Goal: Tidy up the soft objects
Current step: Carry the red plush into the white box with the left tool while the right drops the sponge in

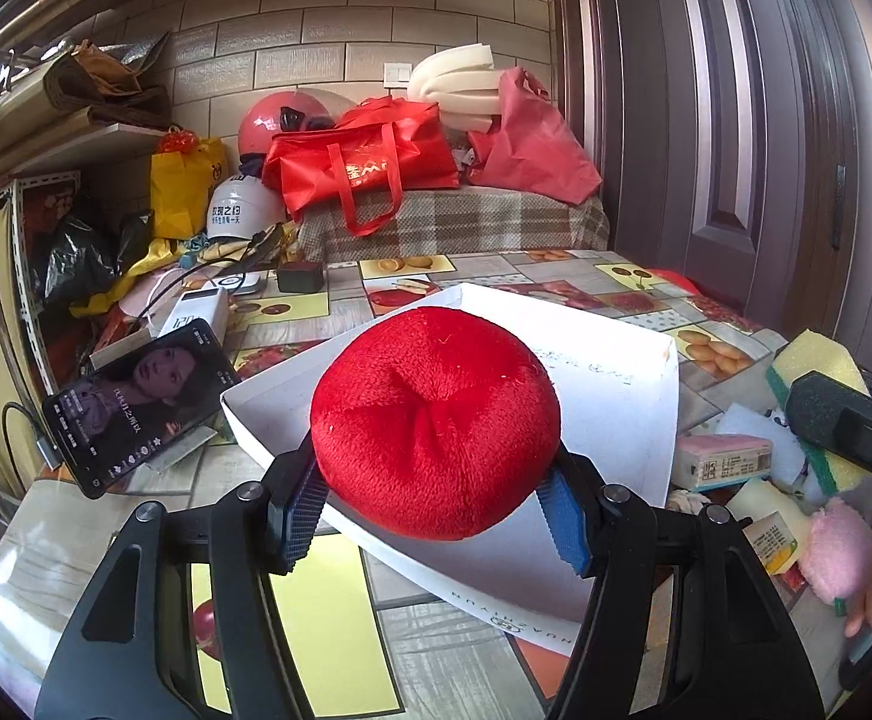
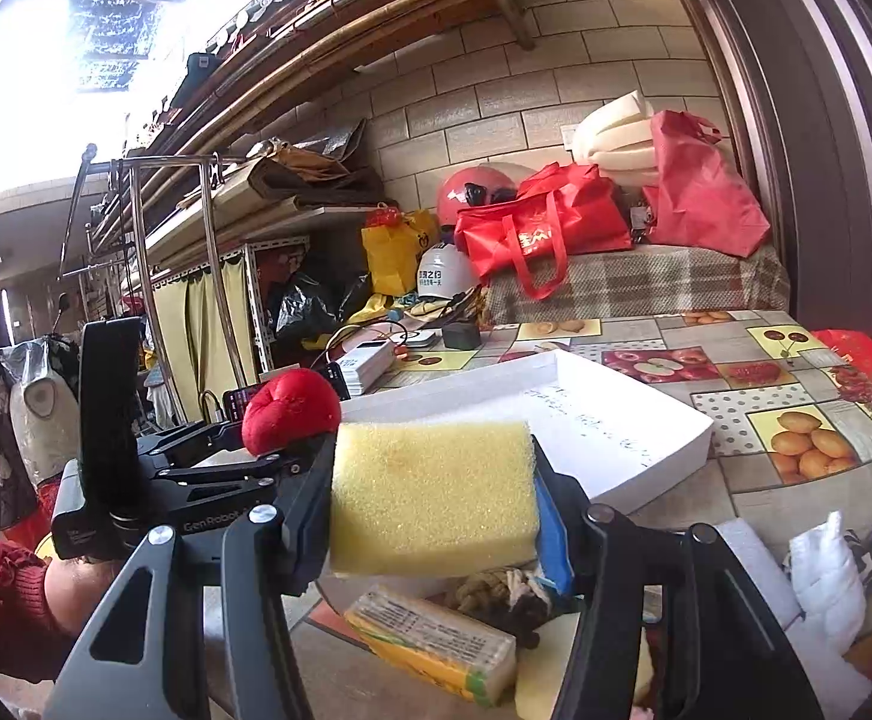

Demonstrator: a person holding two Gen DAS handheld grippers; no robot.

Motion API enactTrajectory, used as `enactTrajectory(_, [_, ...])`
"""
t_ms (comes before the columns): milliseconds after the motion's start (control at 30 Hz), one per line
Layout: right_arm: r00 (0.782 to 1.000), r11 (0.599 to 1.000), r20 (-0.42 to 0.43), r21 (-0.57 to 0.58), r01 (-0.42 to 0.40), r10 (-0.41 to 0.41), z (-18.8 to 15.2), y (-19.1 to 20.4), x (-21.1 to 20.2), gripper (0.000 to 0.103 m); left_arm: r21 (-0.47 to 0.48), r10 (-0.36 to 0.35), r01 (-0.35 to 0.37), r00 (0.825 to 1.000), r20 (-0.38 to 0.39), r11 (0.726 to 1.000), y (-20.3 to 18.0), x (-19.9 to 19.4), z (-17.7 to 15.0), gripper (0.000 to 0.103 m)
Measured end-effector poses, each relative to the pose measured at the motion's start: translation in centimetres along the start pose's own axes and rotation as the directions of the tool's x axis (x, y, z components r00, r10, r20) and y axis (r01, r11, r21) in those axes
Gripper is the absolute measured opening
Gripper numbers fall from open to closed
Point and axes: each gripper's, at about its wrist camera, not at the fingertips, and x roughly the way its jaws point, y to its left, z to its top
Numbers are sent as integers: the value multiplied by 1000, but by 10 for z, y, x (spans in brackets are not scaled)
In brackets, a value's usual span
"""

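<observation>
the red plush ball (image 1: 436, 420) hides much of the white box (image 1: 616, 372); the box's handwriting (image 2: 592, 420) is too small to read.

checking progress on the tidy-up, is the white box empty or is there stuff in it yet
Empty as far as shown: the white box shows only its bare floor with handwriting. The red plush and yellow sponge are each in a claw, hiding its near part.

Red plush ball (image 1: 434, 423), yellow sponge (image 2: 433, 495), white box (image 2: 619, 429)

2 close wrist views along jaws, both facing white box (image 1: 646, 396) and wall.
</observation>
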Motion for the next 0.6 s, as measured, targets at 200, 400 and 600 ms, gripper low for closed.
enactTrajectory(200, [1000, 1000, -2, 21, 21, -21, 4, 0, 30, 56, 29, 16, -16, 1000, 16, 999, -2, 23, 11, 63])
enactTrajectory(400, [997, 996, -47, 54, 65, -63, 6, -11, 58, 55, -10, 34, -34, 999, 0, 999, 13, 55, 25, 63])
enactTrajectory(600, [992, 989, -80, 100, 110, -102, 9, -26, 73, 56, -21, 7, -8, 998, -64, 1000, 19, 82, 32, 63])
